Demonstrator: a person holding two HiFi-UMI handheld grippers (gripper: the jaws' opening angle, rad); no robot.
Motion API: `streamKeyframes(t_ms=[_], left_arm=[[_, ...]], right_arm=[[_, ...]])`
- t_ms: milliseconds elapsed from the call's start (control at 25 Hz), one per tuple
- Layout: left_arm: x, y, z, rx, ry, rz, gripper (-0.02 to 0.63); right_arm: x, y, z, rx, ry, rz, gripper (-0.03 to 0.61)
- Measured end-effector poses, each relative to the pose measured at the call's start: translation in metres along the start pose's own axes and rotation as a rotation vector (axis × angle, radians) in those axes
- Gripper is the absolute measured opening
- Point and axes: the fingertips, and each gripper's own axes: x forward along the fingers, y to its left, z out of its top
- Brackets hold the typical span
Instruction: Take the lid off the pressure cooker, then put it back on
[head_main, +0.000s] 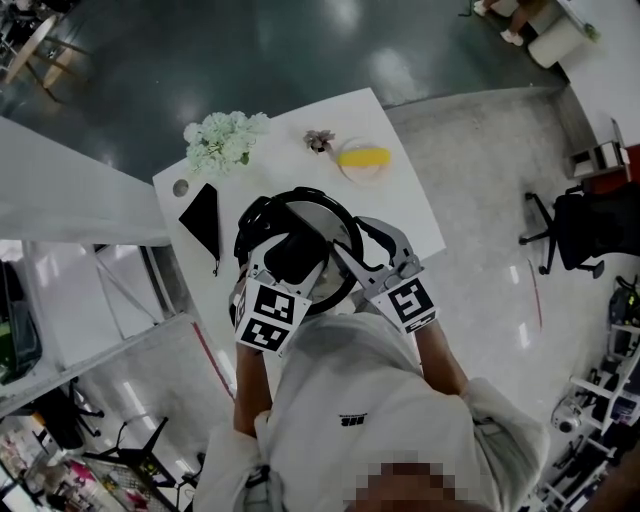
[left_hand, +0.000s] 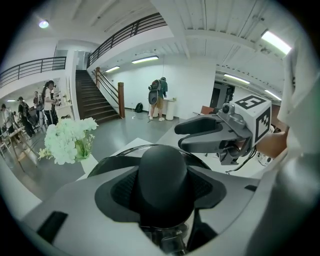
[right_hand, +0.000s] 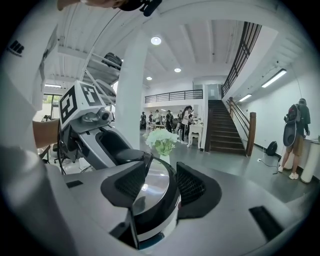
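White table (head_main: 285, 118) in an open hall with a glossy floor, flowers (head_main: 225, 140) at its upper left: that's my work surface. The pressure cooker (right_hand: 155, 220) sits centre frame in the head view with its lid (head_main: 318, 212) on. I have the left gripper (left_hand: 164, 192) clenched on the black knob (left_hand: 163, 167) atop the lid, the natural lifting point. The right gripper (right_hand: 155, 186) straddles the cooker's edge and looks clamped there, presumably to stop the pot rising with the lid. The wide-angle view doesn't show whether its pads bite lid rim or pot wall. Removal, I judge, hasn't begun.
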Motion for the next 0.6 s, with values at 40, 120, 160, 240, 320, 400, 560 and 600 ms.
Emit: streamKeyframes(t_ms=[40,120,160,240,320,400,560,600], left_arm=[[0.001,0.000,0.002,0.000,0.000,0.007,0.286],[0.004,-0.001,0.007,-0.004,0.002,0.021,0.286],[0.006,-0.002,0.010,-0.007,0.002,0.028,0.286],[0.011,-0.004,0.016,-0.014,0.003,0.043,0.285],[0.015,-0.007,0.022,-0.021,0.005,0.058,0.285],[0.019,-0.009,0.029,-0.026,0.007,0.072,0.286],[0.029,-0.015,0.042,-0.032,0.005,0.094,0.287],[0.032,-0.016,0.046,-0.032,0.005,0.099,0.287]], right_arm=[[-0.001,-0.003,0.000,-0.004,-0.009,0.006,0.198],[-0.003,-0.009,0.001,-0.005,-0.017,0.017,0.198],[-0.005,-0.013,0.000,-0.005,-0.019,0.021,0.198],[-0.009,-0.021,0.000,-0.008,-0.022,0.033,0.198],[-0.013,-0.029,-0.001,-0.010,-0.026,0.048,0.198],[-0.018,-0.036,-0.002,-0.015,-0.029,0.064,0.198],[-0.028,-0.052,-0.006,0.007,-0.004,0.081,0.198],[-0.030,-0.056,-0.007,0.008,-0.002,0.084,0.198]])
